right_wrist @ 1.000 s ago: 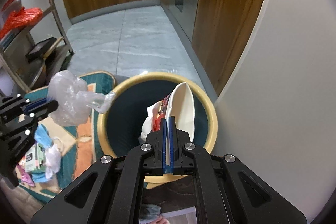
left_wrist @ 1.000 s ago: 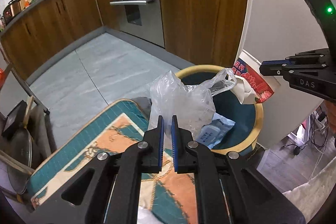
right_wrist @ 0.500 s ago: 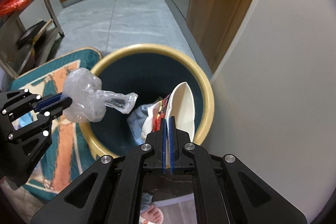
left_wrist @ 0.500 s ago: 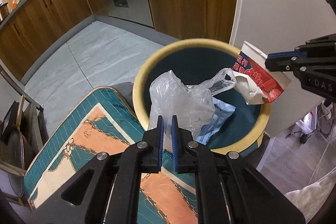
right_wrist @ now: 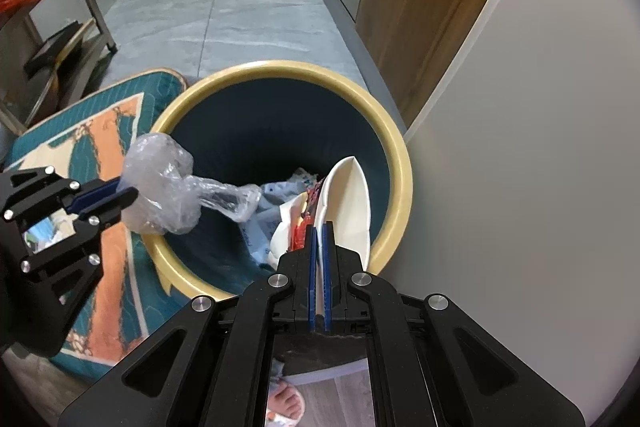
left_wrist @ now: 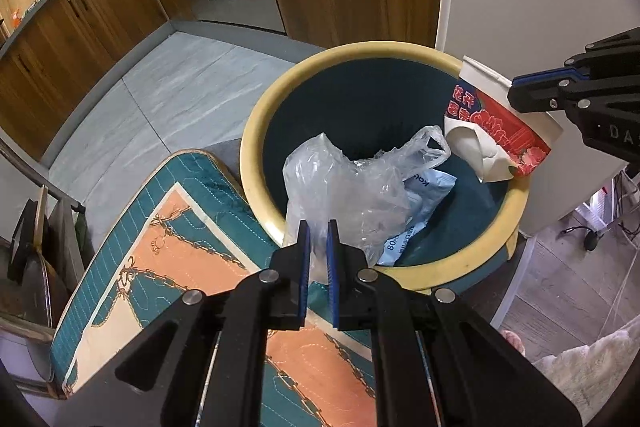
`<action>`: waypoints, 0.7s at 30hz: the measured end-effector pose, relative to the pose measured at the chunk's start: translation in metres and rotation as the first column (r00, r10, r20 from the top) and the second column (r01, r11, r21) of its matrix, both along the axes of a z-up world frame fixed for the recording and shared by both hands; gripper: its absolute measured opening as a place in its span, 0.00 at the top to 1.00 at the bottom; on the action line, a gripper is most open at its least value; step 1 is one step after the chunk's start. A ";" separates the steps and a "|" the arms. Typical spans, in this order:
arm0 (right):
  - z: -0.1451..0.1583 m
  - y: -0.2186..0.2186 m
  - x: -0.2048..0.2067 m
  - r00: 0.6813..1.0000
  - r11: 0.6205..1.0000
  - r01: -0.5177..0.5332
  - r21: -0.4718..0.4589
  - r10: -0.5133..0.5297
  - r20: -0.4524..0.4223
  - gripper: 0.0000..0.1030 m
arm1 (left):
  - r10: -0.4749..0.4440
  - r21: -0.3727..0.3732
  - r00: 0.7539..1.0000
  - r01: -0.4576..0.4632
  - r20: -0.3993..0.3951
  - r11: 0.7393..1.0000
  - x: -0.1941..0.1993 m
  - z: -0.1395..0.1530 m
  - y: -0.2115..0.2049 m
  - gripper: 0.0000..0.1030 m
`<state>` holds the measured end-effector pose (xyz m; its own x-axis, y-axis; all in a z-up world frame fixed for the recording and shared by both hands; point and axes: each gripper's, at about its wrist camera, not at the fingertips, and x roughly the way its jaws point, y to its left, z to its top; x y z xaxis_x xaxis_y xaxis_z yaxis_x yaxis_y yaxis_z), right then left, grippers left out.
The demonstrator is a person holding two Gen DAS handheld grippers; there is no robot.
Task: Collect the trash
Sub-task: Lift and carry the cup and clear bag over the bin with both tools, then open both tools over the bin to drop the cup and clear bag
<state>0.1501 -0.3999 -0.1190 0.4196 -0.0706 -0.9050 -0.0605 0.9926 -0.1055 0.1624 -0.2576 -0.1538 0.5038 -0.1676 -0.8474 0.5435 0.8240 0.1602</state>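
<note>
Left wrist view: your left gripper [left_wrist: 316,239] is clamping a crumpled clear plastic bag [left_wrist: 352,191], its blue pads [left_wrist: 304,267] pressing on the bag's near end. The bag is hanging over the near rim of a round trash bin [left_wrist: 256,131] with a yellow rim and a dark teal inside, and its loose handle is reaching out over the opening. A pale blue wrapper [left_wrist: 424,199] is lying at the bottom of the bin, partly under the bag. At the right of this view, your right gripper [left_wrist: 520,87] is pinching a red and white paper carton [left_wrist: 500,131], which is tilting over the far right rim of the bin. A teal and orange rug [left_wrist: 168,227] is lying on the grey tile floor [left_wrist: 160,107], touching the bin's left side.

Right wrist view: your right gripper [right_wrist: 319,231] is closing tight on the edge of the carton [right_wrist: 348,195], whose white inside is facing you above the bin [right_wrist: 400,163]. Your left gripper [right_wrist: 108,197] is holding the bag [right_wrist: 168,187] over the left rim. A bare foot [right_wrist: 286,401] in a sandal is showing at the bottom edge.
</note>
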 end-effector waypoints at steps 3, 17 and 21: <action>-0.003 -0.002 0.001 1.000 1.000 0.013 0.001 -0.013 -0.005 0.96 | 0.003 0.002 1.000 -0.003 0.005 1.000 0.000 0.000 -0.001 0.90; 0.020 -0.002 -0.002 0.991 0.999 0.031 0.042 -0.036 0.127 0.54 | 0.091 -0.078 0.988 -0.081 0.125 0.994 -0.010 0.035 0.037 0.26; 0.028 0.008 -0.004 0.987 0.999 -0.003 0.042 -0.004 0.161 0.35 | 0.143 -0.117 0.979 -0.126 0.147 0.985 -0.017 0.049 0.061 0.16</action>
<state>0.1456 -0.3921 -0.0905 0.5604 -0.0345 -0.8275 -0.0456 0.9963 -0.0725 0.1454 -0.1966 -0.1045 0.6510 -0.1749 -0.7386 0.4023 0.9047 0.1404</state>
